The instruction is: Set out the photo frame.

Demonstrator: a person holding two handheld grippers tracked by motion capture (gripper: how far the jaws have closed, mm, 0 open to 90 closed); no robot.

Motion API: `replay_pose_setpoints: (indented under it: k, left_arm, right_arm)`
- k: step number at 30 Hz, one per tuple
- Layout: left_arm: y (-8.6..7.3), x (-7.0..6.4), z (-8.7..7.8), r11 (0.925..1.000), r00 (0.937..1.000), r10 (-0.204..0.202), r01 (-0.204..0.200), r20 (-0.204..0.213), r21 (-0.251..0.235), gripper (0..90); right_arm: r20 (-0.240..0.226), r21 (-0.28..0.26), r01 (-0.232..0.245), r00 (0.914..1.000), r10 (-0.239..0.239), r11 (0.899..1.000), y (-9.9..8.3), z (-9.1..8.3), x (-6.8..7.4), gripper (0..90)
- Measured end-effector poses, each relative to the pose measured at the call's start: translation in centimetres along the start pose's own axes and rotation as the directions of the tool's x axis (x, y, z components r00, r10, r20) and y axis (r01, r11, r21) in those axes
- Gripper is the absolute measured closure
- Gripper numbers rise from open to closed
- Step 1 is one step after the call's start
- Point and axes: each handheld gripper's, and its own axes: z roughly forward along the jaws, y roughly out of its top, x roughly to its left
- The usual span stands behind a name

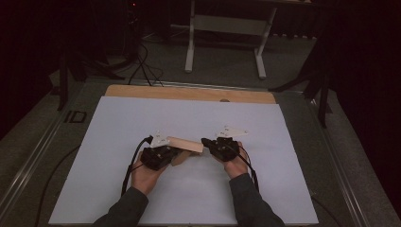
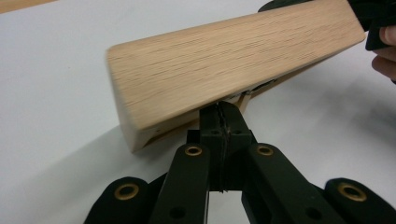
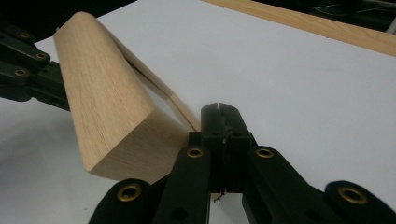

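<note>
A light wooden block (image 1: 185, 144) with a thin slat along its underside hangs tilted just above the white sheet (image 1: 142, 118), between both hands. In the left gripper view the block (image 2: 224, 70) lies across the jaw tips, and my left gripper (image 2: 223, 108) is shut on its lower slat edge. My left gripper (image 1: 176, 152) sits at the block's left end. My right gripper (image 1: 204, 141) is at the right end. Its jaws (image 3: 221, 112) are closed together, with the block (image 3: 102, 102) and the slat's end resting against the left jaw. Nothing shows between these jaws.
The white sheet covers a wooden tabletop (image 1: 189, 93) whose bare strip shows along the far edge. A white table frame (image 1: 227, 28) stands on the floor beyond. Cables (image 1: 132, 161) trail from the grippers toward the person.
</note>
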Motion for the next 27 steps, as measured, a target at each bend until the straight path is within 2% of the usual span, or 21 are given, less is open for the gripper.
replay_pose_setpoints:
  k: [13,27]
  left_arm:
    - [0.14,-0.6,0.41,0.9999,0.9998,0.012,-0.012,0.014,-0.002,89.5]
    - [0.19,-0.86,0.58,0.9998,0.9998,0.018,-0.018,0.004,-0.005,89.5]
  right_arm:
    - [-0.005,0.01,0.025,0.9997,-0.025,1.0,0.04,0.02,0.47,89.8]
    - [-0.009,0.017,0.037,0.9993,-0.037,0.999,0.0,-0.09,0.78,89.8]
